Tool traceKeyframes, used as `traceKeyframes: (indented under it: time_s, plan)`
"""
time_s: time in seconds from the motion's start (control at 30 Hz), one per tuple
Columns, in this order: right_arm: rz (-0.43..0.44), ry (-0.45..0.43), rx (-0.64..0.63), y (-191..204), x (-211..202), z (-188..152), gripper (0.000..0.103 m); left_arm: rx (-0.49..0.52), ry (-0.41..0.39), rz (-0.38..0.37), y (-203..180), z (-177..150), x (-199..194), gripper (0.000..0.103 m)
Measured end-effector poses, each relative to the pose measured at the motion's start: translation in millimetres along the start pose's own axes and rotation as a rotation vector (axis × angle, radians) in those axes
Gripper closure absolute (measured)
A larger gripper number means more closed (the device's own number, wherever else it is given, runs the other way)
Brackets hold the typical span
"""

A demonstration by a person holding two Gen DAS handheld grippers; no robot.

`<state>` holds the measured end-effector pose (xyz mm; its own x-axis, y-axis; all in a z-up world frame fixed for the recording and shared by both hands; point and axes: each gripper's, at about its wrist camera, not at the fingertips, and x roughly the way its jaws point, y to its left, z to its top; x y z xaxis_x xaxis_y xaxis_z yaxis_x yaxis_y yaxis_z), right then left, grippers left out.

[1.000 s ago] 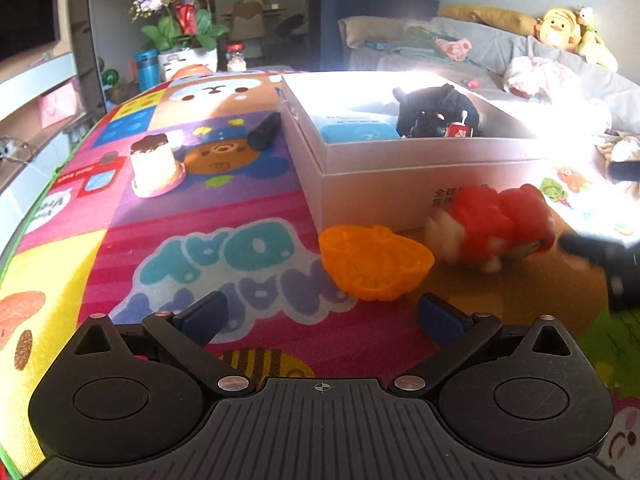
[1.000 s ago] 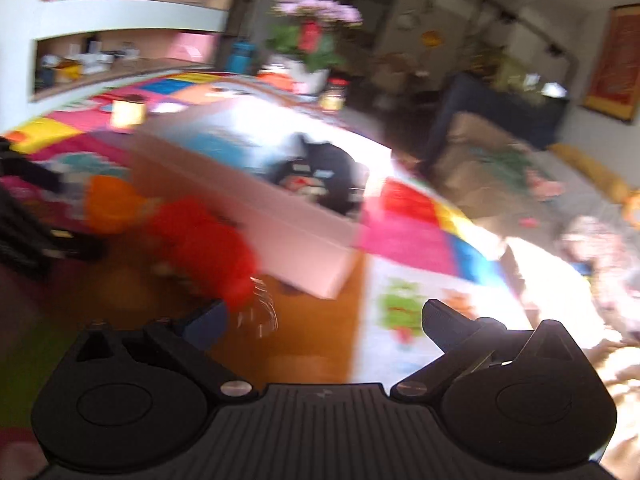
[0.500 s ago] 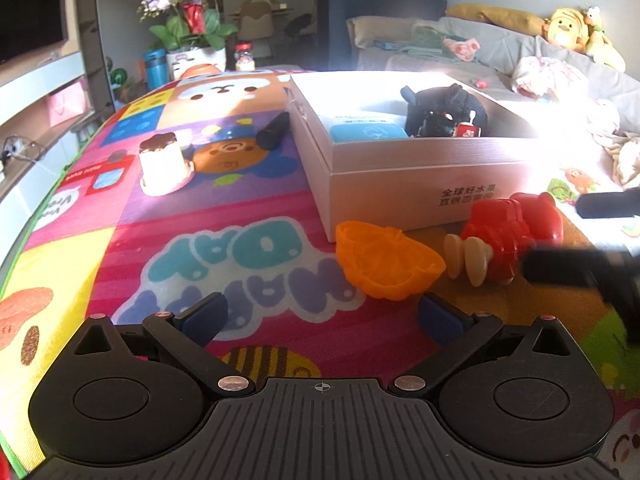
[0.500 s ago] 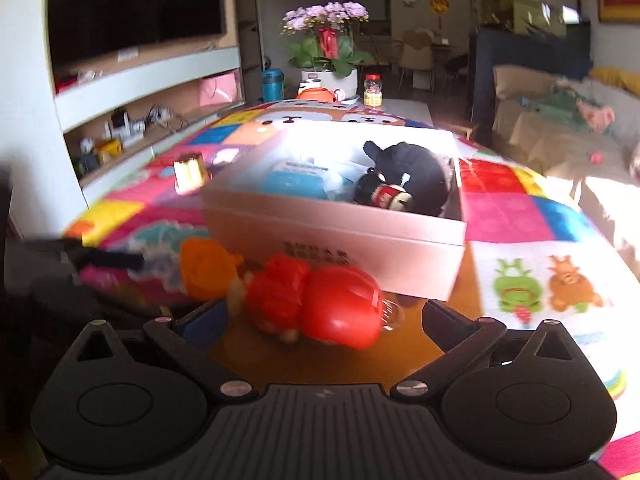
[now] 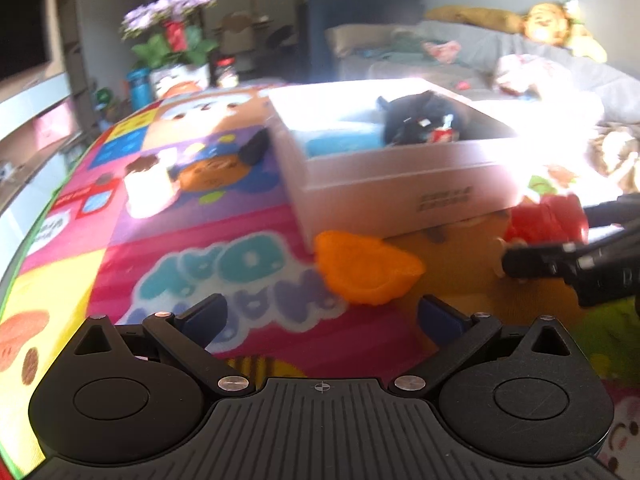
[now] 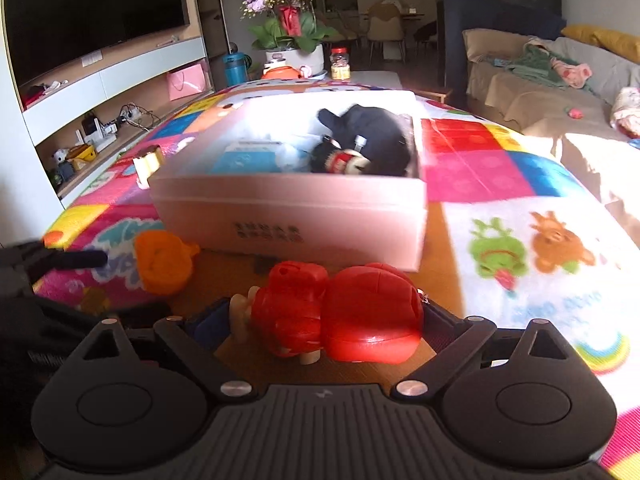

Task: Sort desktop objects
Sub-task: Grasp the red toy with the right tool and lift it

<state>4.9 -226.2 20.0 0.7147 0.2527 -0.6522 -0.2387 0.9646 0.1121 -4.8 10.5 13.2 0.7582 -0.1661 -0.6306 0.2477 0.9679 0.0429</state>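
Red plastic toy [image 6: 336,316] now lies between the right gripper [image 6: 320,320] fingers, which have closed in from half a second ago and bracket it, spread wide; contact is hidden. Ahead stands the white box [image 6: 288,216]. Left gripper [image 5: 320,312] is empty, wide open, orange toy [image 5: 366,268] just ahead; its view is blurred.

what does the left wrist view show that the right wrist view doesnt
Only the left wrist view shows the left gripper itself, open and hovering short of the orange toy, plus the yellow plush on the sofa and the white cup in full.

Only the right wrist view shows the TV, the shelf clutter beneath it, and the red toy sitting between the right gripper's fingers; whether they grip it yet is unclear.

Both show the white box, the black plush inside it, the flowers and the colourful mat.
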Motion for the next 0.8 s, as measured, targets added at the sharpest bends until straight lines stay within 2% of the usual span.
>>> traceKeyframes:
  time_s: [0.2, 0.23, 0.3, 0.33, 0.4, 0.47, 0.5, 0.67, 0.8]
  plan:
    - [-0.015, -0.045, -0.009, -14, -20, -18, 0.007, 0.055, -0.013, -0.011, -16, 14, 15, 0.001]
    - [-0.02, -0.046, -0.004, -14, -19, -17, 0.007, 0.066, -0.013, -0.008, -18, 15, 17, 0.004]
    - [-0.031, -0.043, -0.004, -13, -17, -17, 0.006, 0.081, -0.002, -0.001, -23, 18, 23, 0.019]
    - [-0.033, -0.036, -0.005, -13, -15, -17, 0.006, 0.075, 0.004, -0.004, -24, 19, 24, 0.023]
    - [-0.032, -0.03, -0.003, -14, -14, -17, 0.006, 0.065, 0.006, -0.005, -24, 20, 25, 0.024]
    - [-0.034, -0.028, -0.001, -13, -14, -17, 0.006, 0.071, 0.004, -0.008, -25, 20, 24, 0.036]
    - [-0.036, -0.028, -0.002, -14, -14, -18, 0.006, 0.074, 0.004, -0.014, -26, 20, 23, 0.039]
    - [-0.05, -0.057, -0.023, -10, -17, -18, 0.006, 0.097, -0.005, -0.007, -28, 14, 14, 0.04]
    - [-0.076, -0.081, -0.107, 0, -18, -13, 0.007, 0.106, -0.018, -0.02, -28, 9, -2, 0.04]
